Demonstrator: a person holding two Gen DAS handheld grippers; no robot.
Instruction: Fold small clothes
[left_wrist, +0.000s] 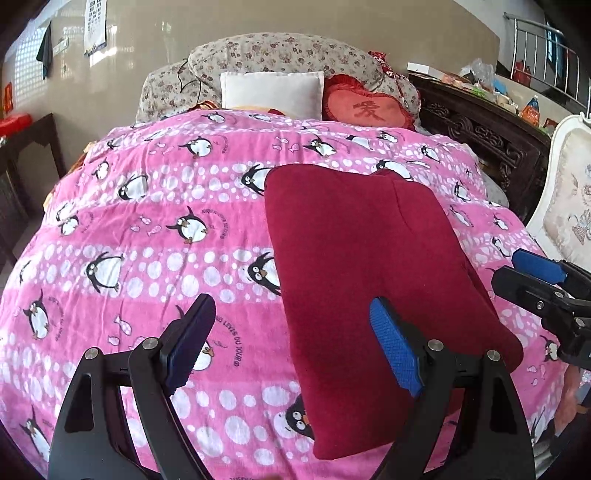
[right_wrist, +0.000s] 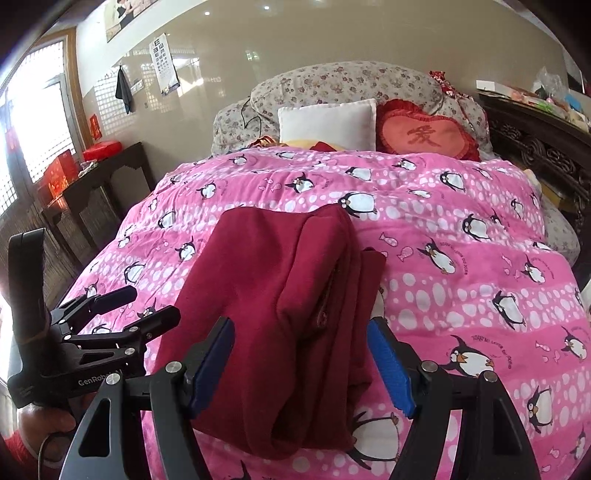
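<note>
Left gripper (left_wrist: 291, 343) lower centre of its view, fingers spread wide, empty, above pink penguin blanket (left_wrist: 147, 221), folded dark red garment (left_wrist: 369, 266) right of centre under its right finger, right gripper (right_wrist: 301, 363) likewise spread, hovering over garment's near end.

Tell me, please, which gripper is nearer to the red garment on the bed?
Right. The right gripper hangs open directly over the red garment, fingers either side of its folded edge. The left gripper is open too, mostly over the pink blanket beside it.
</note>
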